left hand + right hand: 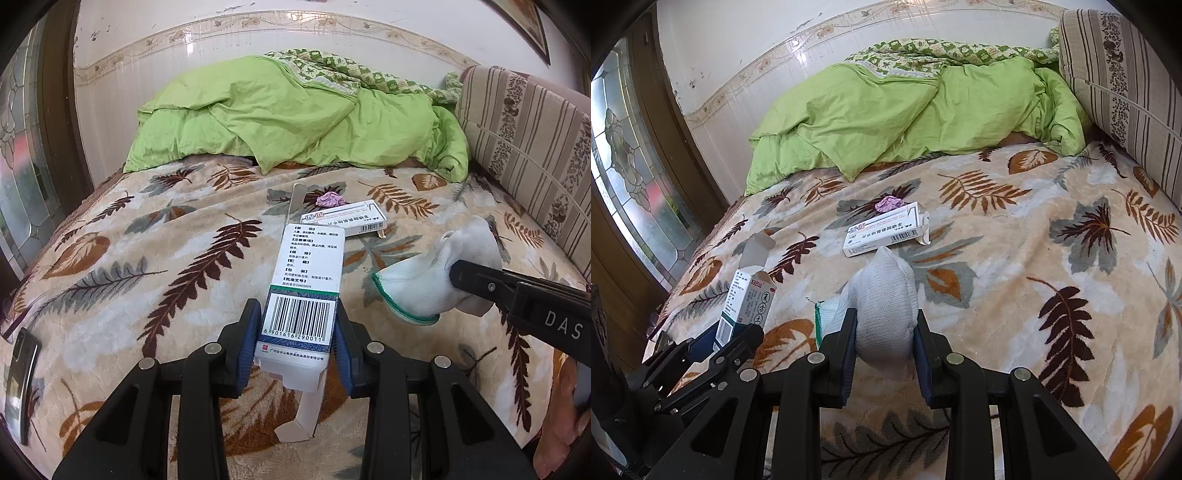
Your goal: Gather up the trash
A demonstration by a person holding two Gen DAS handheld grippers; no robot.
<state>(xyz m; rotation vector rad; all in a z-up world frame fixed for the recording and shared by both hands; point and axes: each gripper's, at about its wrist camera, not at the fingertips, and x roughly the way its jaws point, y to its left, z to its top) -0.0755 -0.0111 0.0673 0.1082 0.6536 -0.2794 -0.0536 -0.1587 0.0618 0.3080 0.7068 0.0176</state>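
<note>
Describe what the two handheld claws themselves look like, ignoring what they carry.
Both look alike. The left claw and right claw have matte black angular frames with open cut-outs, round silver pivot pins and dark blue pads inside each finger. In the left view, the right claw's side bears white letters "DAS". No cables or sleeves show.
</note>
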